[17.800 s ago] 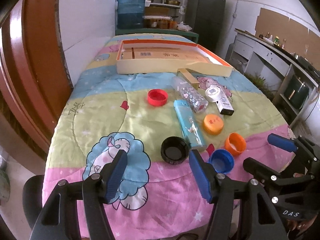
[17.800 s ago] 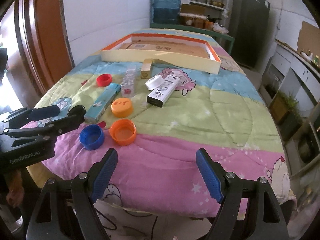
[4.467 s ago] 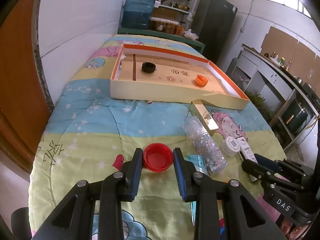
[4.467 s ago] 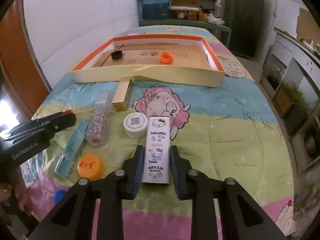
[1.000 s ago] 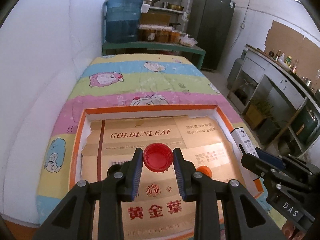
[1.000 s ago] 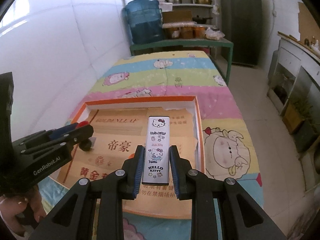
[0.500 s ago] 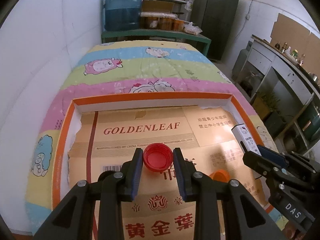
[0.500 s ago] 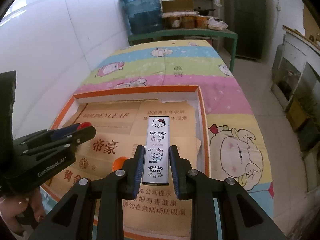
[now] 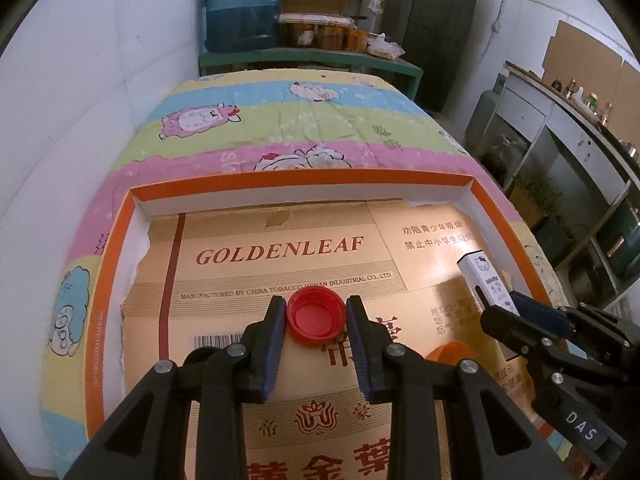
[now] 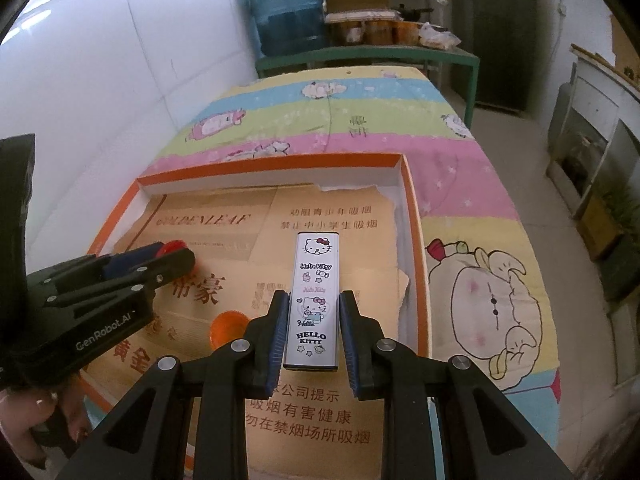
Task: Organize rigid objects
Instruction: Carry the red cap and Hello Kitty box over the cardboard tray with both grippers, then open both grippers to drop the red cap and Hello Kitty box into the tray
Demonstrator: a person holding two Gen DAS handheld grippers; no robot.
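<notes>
My left gripper (image 9: 316, 314) is shut on a red bottle cap (image 9: 316, 314) and holds it over the cardboard-lined, orange-rimmed tray (image 9: 304, 178). My right gripper (image 10: 314, 312) is shut on a white Hello Kitty box (image 10: 316, 288) over the tray's right part (image 10: 412, 216). An orange cap (image 10: 229, 329) lies in the tray between the grippers; it also shows in the left wrist view (image 9: 450, 353). The left gripper with the red cap shows at the left of the right wrist view (image 10: 172, 250). The right gripper with the box shows at the right of the left wrist view (image 9: 486, 280).
The tray sits on a bed with a striped cartoon quilt (image 9: 304, 120). A white wall (image 9: 80, 80) runs along the left. A green bench with a blue water jug (image 9: 240, 8) stands beyond the bed. Cabinets (image 9: 560, 152) stand at the right.
Both grippers have come lower and closer to the tray floor, each still holding its object. The tray fills more of both views.
</notes>
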